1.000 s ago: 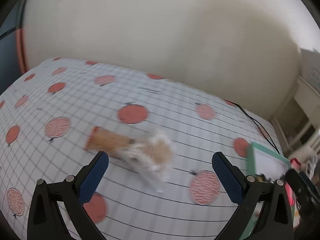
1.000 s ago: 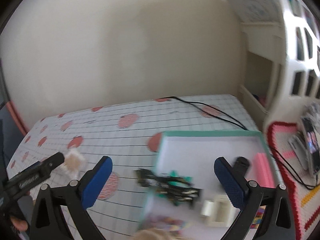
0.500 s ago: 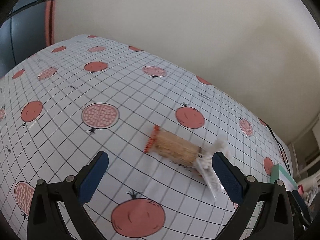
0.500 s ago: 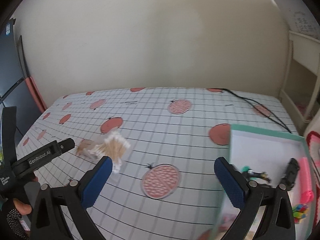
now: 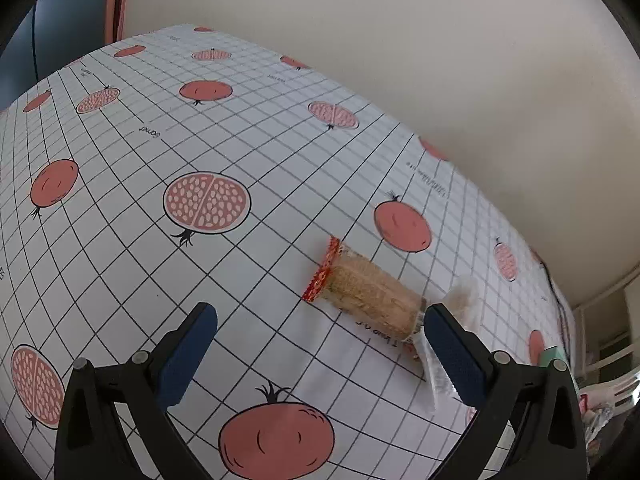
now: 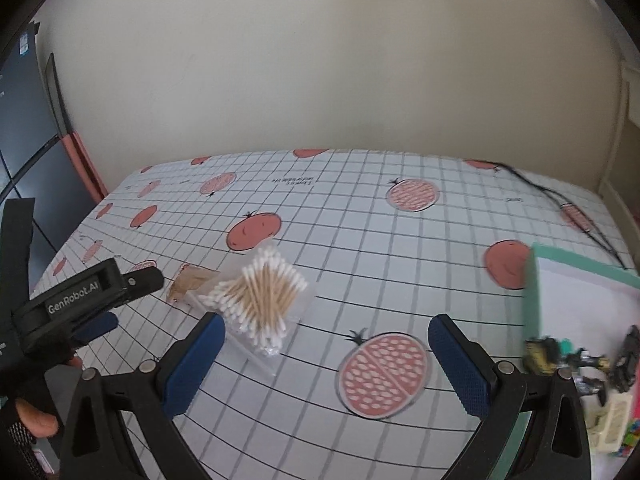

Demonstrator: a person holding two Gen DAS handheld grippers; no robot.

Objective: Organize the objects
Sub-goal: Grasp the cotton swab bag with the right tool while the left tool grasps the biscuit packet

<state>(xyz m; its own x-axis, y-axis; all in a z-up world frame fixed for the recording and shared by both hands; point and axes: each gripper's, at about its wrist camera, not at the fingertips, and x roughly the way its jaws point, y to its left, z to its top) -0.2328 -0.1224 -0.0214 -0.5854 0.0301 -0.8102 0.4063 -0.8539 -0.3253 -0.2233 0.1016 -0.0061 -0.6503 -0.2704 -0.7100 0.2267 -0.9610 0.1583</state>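
With both claws released, left claw [image 5: 320,344] just short of the toothpick pack [image 5: 362,294] on the bench [image 5: 120,160], straddle its middle squarely; right claw [image 6: 324,356] nears the cotton-swab bag [image 6: 260,296], probably next.

Left gripper [image 5: 320,344] jaws wide apart, holding nothing, above the pomegranate-print tablecloth [image 5: 168,148]. Toothpick pack [image 5: 366,294], red-sealed end toward the left, lies flat just beyond the right finger [image 5: 454,360]. Clear cotton-swab bag [image 5: 460,300] partly hidden behind that finger.
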